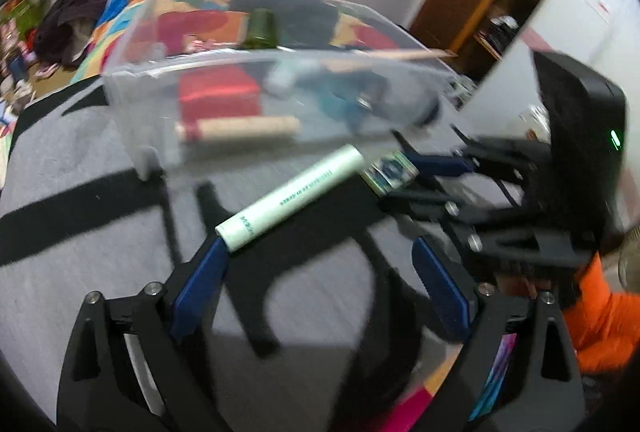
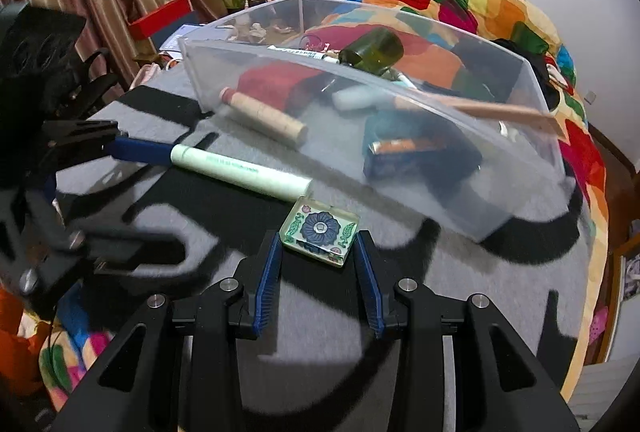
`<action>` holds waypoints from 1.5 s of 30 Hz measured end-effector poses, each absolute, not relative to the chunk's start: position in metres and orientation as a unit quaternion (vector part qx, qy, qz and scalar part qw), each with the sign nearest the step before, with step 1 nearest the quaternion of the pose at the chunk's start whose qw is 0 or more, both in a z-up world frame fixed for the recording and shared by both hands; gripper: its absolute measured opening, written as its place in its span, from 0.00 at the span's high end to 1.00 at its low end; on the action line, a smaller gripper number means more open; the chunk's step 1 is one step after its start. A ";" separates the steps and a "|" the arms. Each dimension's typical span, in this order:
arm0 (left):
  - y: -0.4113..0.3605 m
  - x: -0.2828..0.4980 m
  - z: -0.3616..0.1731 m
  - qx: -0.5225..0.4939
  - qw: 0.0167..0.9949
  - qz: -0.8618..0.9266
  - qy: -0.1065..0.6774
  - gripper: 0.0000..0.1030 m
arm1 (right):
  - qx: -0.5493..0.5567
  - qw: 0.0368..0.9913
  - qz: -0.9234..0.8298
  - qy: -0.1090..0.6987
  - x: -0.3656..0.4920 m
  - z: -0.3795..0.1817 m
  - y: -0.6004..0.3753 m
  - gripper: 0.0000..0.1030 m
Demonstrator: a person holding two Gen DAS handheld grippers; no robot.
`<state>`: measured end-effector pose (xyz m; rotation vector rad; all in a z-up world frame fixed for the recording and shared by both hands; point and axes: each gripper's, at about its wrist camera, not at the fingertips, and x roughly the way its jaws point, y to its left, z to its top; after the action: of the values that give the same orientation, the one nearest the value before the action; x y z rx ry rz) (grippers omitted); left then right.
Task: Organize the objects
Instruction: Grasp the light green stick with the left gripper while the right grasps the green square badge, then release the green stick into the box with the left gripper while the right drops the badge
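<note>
A pale green tube (image 1: 292, 191) (image 2: 240, 171) lies on the grey and black mat in front of a clear plastic bin (image 1: 132, 103) (image 2: 532, 151). My left gripper (image 1: 320, 244) (image 2: 172, 199) stands wide open, and its left fingertip touches the near end of the tube. A small square tile with a blue flower (image 2: 320, 232) (image 1: 390, 171) sits at the tube's other end. My right gripper (image 2: 318, 244) (image 1: 400, 179) is shut on this tile, a pad against each side.
The bin holds a beige tube (image 2: 264, 119), a green jar (image 2: 372, 49), a red item, a wooden stick (image 2: 500, 109) and several others. A colourful quilt (image 2: 500, 3) lies behind. An orange sleeve (image 1: 604, 324) is at the right, shelves (image 1: 508, 11) beyond.
</note>
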<state>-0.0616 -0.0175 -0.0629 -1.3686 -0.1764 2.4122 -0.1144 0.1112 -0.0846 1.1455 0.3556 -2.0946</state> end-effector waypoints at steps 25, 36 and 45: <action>-0.003 -0.103 -0.070 -0.478 0.169 0.861 0.039 0.74 | 0.444 0.327 -0.832 0.061 -0.121 -0.069 0.148 0.67; 0.015 -0.056 -0.064 -0.447 0.149 0.881 0.050 0.86 | 0.426 0.335 -0.839 0.049 -0.111 -0.055 0.144 0.67; 0.001 -0.041 -0.029 -0.399 0.138 0.907 0.012 0.86 | 0.394 0.334 -0.855 0.050 -0.107 -0.030 0.140 0.67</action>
<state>-0.0412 0.0008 -0.0293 -1.1529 0.0360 2.6223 -0.1068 0.1397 -0.0298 1.0283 0.1306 -2.2326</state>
